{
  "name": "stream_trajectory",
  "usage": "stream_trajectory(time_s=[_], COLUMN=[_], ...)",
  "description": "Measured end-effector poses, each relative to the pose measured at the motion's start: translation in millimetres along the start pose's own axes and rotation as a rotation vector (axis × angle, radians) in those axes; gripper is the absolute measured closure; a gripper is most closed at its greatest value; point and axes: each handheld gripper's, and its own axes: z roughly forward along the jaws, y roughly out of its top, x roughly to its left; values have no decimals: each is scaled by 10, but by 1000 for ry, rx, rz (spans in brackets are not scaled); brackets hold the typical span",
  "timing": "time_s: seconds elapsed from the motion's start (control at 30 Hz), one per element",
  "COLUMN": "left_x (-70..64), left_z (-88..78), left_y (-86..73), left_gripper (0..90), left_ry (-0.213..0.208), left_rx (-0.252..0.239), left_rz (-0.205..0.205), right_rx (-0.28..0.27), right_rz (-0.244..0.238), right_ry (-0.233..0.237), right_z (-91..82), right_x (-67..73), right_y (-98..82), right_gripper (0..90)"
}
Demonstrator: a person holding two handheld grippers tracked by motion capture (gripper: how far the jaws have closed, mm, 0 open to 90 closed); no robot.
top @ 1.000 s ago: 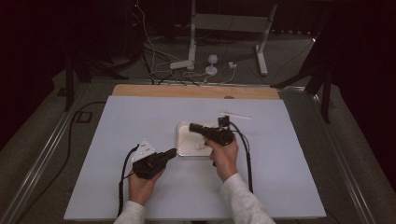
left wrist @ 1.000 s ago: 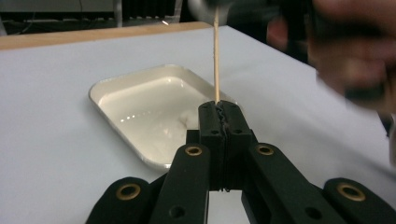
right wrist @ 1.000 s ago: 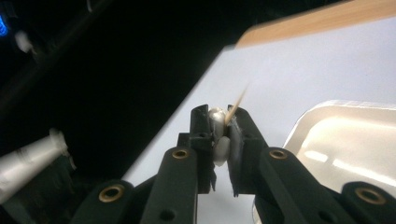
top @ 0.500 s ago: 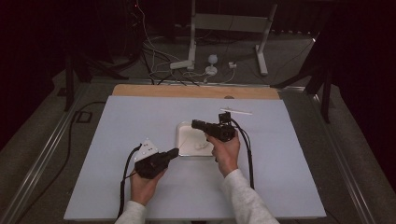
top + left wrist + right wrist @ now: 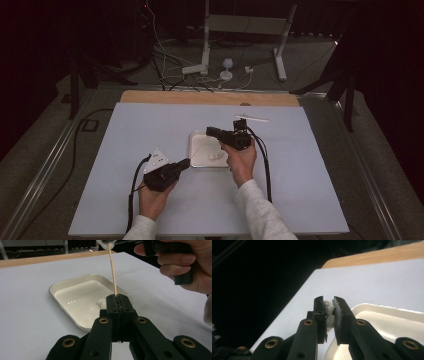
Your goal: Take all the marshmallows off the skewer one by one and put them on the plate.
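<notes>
My left gripper (image 5: 118,298) is shut on the lower end of a thin wooden stick (image 5: 113,272), which rises up and away from it. The stick's top end meets a soft white lump (image 5: 107,243). That white lump (image 5: 329,312) is pinched between the jaws of my right gripper (image 5: 329,302), above the near corner of a white tray (image 5: 372,308). From above, the left gripper (image 5: 186,162) lies at the tray's (image 5: 197,140) front left and the right gripper (image 5: 210,131) hovers over the tray. Another small white piece (image 5: 216,156) lies in the tray.
The pale blue table cover (image 5: 125,150) has open room on both sides of the tray. A thin white strip (image 5: 251,118) lies behind the right gripper. A wooden edge (image 5: 210,97) runs along the far side. Cables and a stand sit on the floor beyond.
The right gripper has drifted slightly up and to the right over the tray with the white lump. The left gripper has stayed put.
</notes>
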Motion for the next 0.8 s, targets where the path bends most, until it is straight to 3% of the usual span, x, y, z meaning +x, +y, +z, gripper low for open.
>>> stream_trajectory(time_s=[0.17, 0.2, 0.27, 0.33, 0.4, 0.8], left_x=[0, 16, 79, 130, 130, 118], left_z=[-3, -25, -76, -94, -86, -42], left_y=[-19, -36, -45, -38, -37, -44], left_gripper=[900, 900, 900, 900, 900, 900], left_ry=[0, 0, -2, -3, 0, -6], left_rx=[17, 17, 4, -22, -21, -5], left_rz=[10, 3, -20, -52, -56, -58], right_rx=[-27, -62, -102, -92, -64, -11], right_rz=[4, 7, 55, 29, -10, -26], right_ry=[-32, -84, -78, -82, -77, -49], right_z=[-56, -99, -225, -315, -335, -296], right_x=[-53, -67, -186, -210, -195, -241], right_y=[38, 61, 149, 203, 208, 159], right_gripper=[840, 842, 842, 838, 834, 803])
